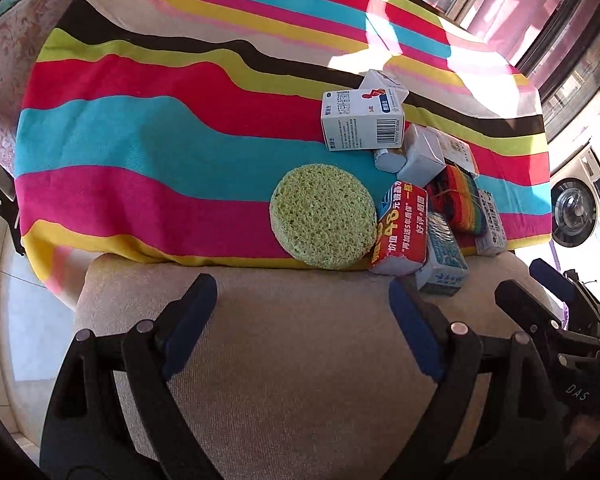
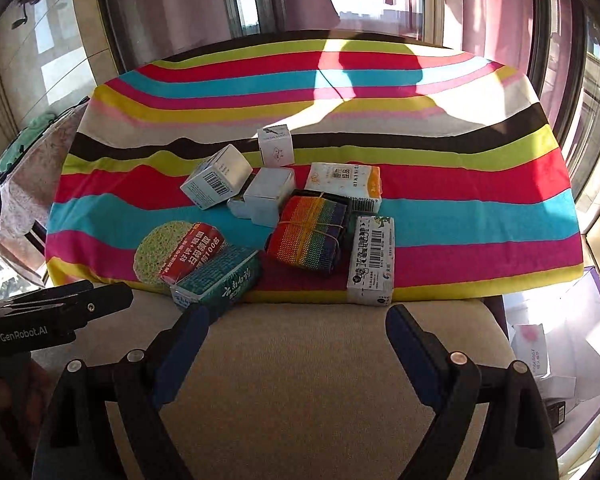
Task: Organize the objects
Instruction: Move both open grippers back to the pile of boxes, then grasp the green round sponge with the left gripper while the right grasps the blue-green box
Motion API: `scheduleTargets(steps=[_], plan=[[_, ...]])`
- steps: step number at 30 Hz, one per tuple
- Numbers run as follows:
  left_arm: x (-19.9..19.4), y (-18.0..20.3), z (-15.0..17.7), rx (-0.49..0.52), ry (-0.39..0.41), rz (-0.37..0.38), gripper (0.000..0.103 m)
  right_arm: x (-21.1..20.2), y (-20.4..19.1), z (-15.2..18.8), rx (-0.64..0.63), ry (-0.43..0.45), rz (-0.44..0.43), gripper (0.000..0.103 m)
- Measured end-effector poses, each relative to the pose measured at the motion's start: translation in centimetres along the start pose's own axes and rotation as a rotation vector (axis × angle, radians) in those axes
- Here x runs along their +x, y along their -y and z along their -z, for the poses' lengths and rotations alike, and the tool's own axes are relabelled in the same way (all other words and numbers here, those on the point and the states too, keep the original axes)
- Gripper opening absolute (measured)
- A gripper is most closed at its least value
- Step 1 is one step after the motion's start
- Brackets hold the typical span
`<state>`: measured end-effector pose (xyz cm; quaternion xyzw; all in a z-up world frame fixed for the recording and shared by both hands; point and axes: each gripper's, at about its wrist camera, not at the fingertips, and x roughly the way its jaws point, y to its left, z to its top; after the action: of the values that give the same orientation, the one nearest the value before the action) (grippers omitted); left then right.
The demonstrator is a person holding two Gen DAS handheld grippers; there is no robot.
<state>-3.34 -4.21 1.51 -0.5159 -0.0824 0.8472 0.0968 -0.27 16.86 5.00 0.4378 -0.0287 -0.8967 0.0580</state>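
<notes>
We see a cluster of small boxes and packets on the striped cloth (image 2: 460, 208) that covers the surface, and we take the rainbow woven bundle (image 2: 309, 236), tied with a thin band, as our landmark. Just to its right lies a white carton (image 2: 372, 264) with its long axis running toward us, a barcode and Chinese print on top. Behind the bundle a white and orange packet (image 2: 344, 182) lies crosswise. To the bundle's left a teal box (image 2: 216, 280) points diagonally toward the near edge, and a red-labelled box (image 1: 400, 232) rests on it; we can read "48" and Chinese characters on the red label. Left of that lies a round green sponge (image 1: 324, 216), flat on the cloth. Further back from the bundle a white box with a barcode (image 1: 360, 124) lies tilted, with smaller white boxes (image 2: 268, 196) beside it and a small cube box (image 2: 276, 144) behind.

The left hand-held gripper (image 1: 300, 328) hangs over the beige near edge (image 2: 300, 360), jaws spread and holding nothing; "GenRobot.AI" is printed on its body. The right hand-held gripper (image 2: 296, 344) is likewise spread wide and empty.
</notes>
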Motion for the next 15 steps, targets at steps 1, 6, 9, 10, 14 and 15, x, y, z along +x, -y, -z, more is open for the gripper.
scheduleTargets(steps=[1, 6, 9, 10, 14, 15], plan=[[0.5, -0.1, -0.3, 0.023, -0.022, -0.019, 0.092, 0.3, -0.6, -0.1, -0.012, -0.012, -0.010, 0.092], [2.6, 0.2, -1.2, 0.137, -0.118, -0.019, 0.092, 1.7, -2.9, -0.7, -0.054, -0.053, -0.038, 0.092], [3.1, 1.0, -1.5, 0.211, -0.128, -0.038, 0.094, 2.8, -4.0, -1.1, -0.086, -0.085, -0.039, 0.092], [3.3, 1.1, -1.7, 0.223, -0.132, -0.045, 0.094, 3.2, -4.3, -1.3, -0.096, -0.094, -0.041, 0.091], [3.9, 1.1, -2.1, 0.239, -0.137, -0.032, 0.094, 4.4, -4.2, -1.9, -0.090, -0.127, -0.023, 0.092], [4.1, 1.2, -2.1, 0.248, -0.147, -0.022, 0.094, 4.6, -4.0, -2.0, -0.078, -0.132, -0.027, 0.092]])
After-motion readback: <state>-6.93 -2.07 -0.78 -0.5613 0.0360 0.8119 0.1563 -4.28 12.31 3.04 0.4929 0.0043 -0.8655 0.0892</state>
